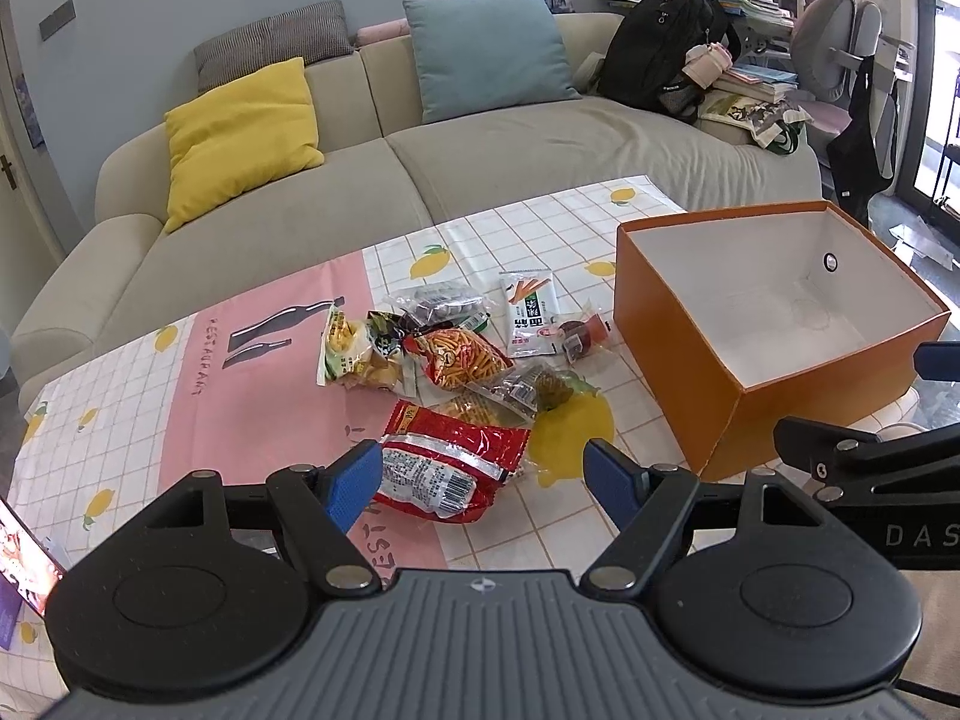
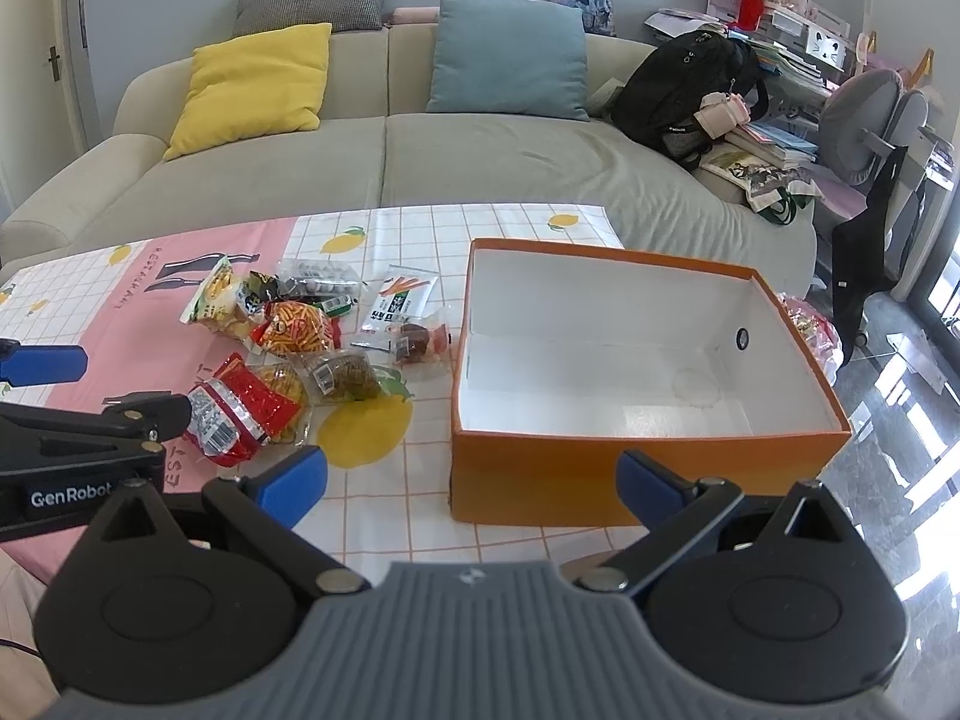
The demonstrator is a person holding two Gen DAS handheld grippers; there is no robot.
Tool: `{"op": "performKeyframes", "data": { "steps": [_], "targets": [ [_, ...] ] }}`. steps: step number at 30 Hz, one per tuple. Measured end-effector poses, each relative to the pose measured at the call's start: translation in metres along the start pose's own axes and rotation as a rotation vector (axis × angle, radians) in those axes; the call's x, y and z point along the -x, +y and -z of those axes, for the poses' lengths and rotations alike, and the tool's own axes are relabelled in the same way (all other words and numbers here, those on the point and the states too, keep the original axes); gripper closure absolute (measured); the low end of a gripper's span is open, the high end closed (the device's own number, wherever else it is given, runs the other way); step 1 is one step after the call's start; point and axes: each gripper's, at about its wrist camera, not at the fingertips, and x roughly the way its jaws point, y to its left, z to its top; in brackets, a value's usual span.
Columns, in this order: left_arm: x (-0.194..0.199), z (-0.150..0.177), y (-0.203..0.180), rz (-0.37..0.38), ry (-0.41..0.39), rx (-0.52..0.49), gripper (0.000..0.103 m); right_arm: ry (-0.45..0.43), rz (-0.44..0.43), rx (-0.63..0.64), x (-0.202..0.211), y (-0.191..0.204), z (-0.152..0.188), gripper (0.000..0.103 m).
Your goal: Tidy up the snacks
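Behind your work area a beige sofa [image 2: 480, 156] runs the full width, carrying a yellow cushion [image 2: 252, 84] at left, a blue cushion [image 2: 510, 54] at centre and a black backpack [image 2: 684, 90] at right. Before it, your tabletop [image 2: 420, 516] wears a pink and white checked cloth printed with lemons.

On the right half of the tabletop stands an orange box [image 2: 540, 480], open-topped, its white interior holding nothing.

Left of the box, your snacks lie loose in a heap. Nearest you is a red packet [image 1: 444, 456] with a barcode label. Beyond it sit an orange packet of stick snacks [image 1: 462, 357], a yellow packet [image 1: 348, 354] at the heap's left edge, a white sachet with a carrot picture [image 1: 531, 315] and a clear bag of dark pieces [image 1: 441, 303] at the far side. A small red-wrapped piece [image 1: 582, 333] lies just beside the box.

Your left gripper [image 1: 483, 471] hangs over the red packet, fingers spread apart and grasping nothing. Your right gripper [image 2: 474, 480] faces the box's near wall, fingers likewise released.
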Motion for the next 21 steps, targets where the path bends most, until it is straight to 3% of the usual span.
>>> {"op": "performKeyframes", "data": {
  "steps": [21],
  "targets": [
    [-0.0005,0.0013,-0.0032,0.008,0.009,0.002,0.014,0.004,-0.001,0.006,0.0011,-0.0005,-0.0013,0.003]
  ]
}}
